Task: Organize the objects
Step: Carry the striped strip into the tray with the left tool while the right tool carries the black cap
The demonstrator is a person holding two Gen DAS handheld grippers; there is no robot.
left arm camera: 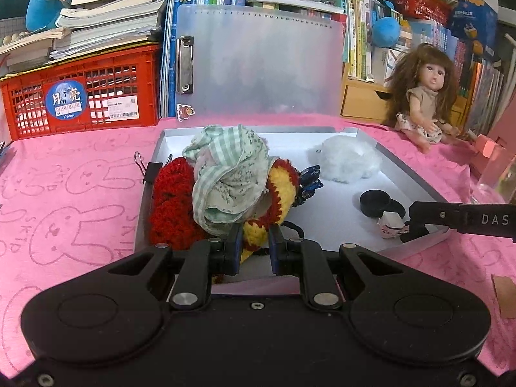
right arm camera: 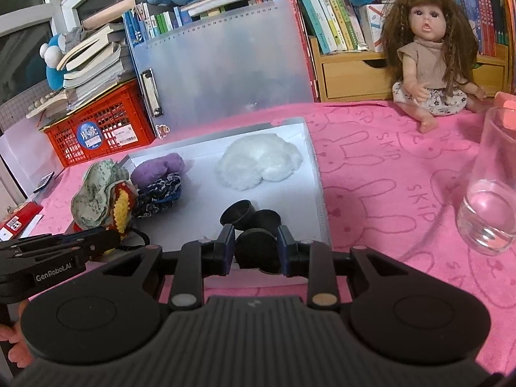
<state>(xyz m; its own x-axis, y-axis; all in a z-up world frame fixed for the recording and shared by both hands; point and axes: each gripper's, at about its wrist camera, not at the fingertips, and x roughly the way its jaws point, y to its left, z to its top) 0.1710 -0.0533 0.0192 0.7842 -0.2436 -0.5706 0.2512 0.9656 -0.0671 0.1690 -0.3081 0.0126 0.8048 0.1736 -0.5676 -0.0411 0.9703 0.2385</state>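
My left gripper (left arm camera: 254, 246) is shut on a yellow and red crocheted piece (left arm camera: 280, 190), with a green striped cloth (left arm camera: 225, 174) bunched on top, at the near left of the open white case (left arm camera: 348, 174). My right gripper (right arm camera: 256, 248) is shut on a black round piece (right arm camera: 256, 256) over the case's near edge (right arm camera: 206, 213). Two more black round cups (right arm camera: 238, 214) lie just beyond it. In the left wrist view the right gripper (left arm camera: 414, 225) comes in from the right, with a small white and pink piece (left arm camera: 390, 224) at its tips.
In the case lie a white fluffy ball (right arm camera: 258, 164), a purple fluffy piece (right arm camera: 158, 167) and a dark patterned scrunchie (right arm camera: 161, 193). The case lid (left arm camera: 267, 64) stands upright behind. A glass (right arm camera: 490, 193) stands right, a doll (right arm camera: 429, 54) far right, a red crate (left arm camera: 80, 96) far left.
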